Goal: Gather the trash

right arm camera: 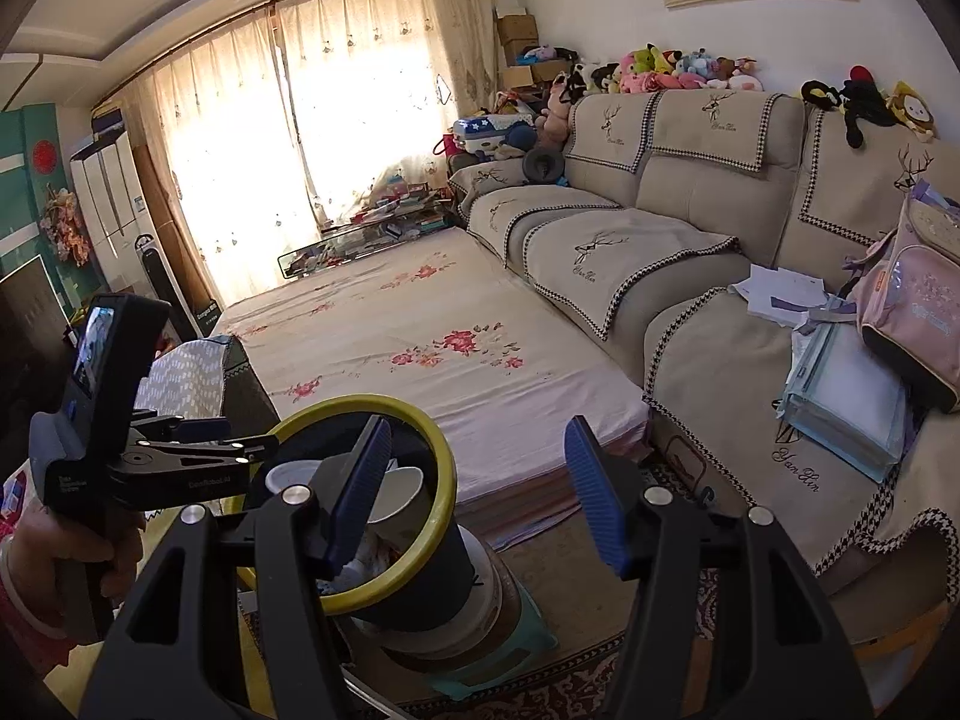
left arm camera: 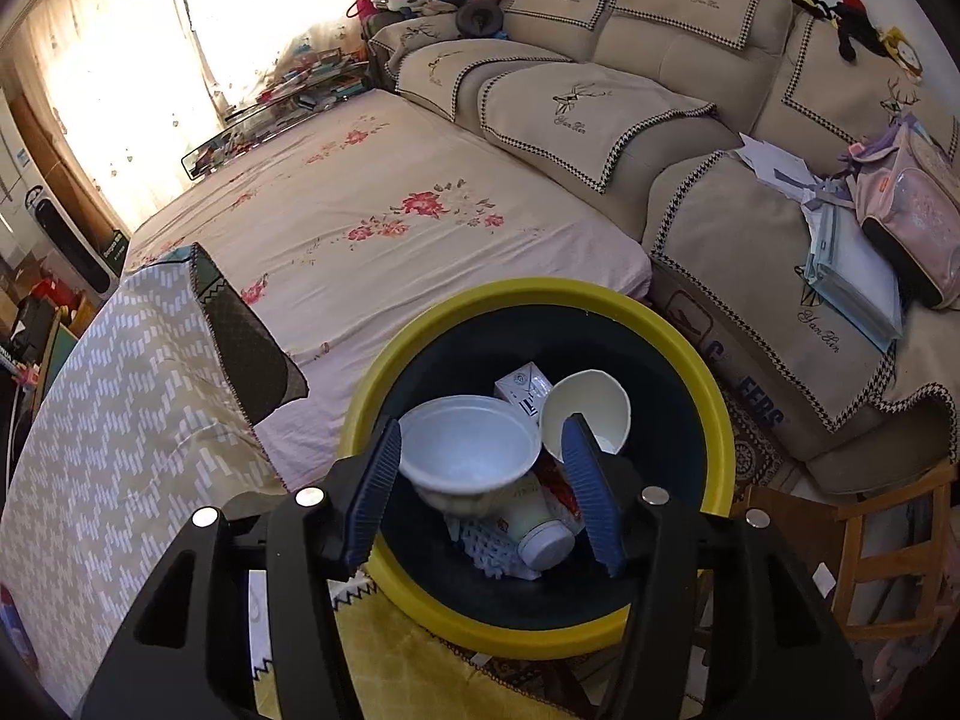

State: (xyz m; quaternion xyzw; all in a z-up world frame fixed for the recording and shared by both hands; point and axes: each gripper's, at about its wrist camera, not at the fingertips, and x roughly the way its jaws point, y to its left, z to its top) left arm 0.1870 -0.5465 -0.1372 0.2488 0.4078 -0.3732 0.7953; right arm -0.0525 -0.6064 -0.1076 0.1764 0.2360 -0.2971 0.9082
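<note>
A black trash bin with a yellow rim [left arm camera: 717,420] stands below my left gripper [left arm camera: 483,483]; it also shows in the right wrist view [right arm camera: 441,468]. Inside lie a white foam bowl [left arm camera: 468,450], a white paper cup [left arm camera: 591,402], a small white carton [left arm camera: 522,390], a bottle [left arm camera: 540,534] and crumpled wrappers. My left gripper is open and empty, hovering above the bin's opening with the bowl between its blue pads. My right gripper [right arm camera: 480,492] is open and empty, held right of the bin, facing the bed. The left handheld unit [right arm camera: 102,420] appears at its left.
A bed with a floral sheet [left arm camera: 372,222] lies beyond the bin. A beige sofa [left arm camera: 660,90] carries papers, a folder [right arm camera: 840,396] and a pink backpack [right arm camera: 918,312]. A patterned cushion [left arm camera: 132,396] is at left. A wooden stool [left arm camera: 888,558] stands at right. The bin rests on stacked stools [right arm camera: 474,642].
</note>
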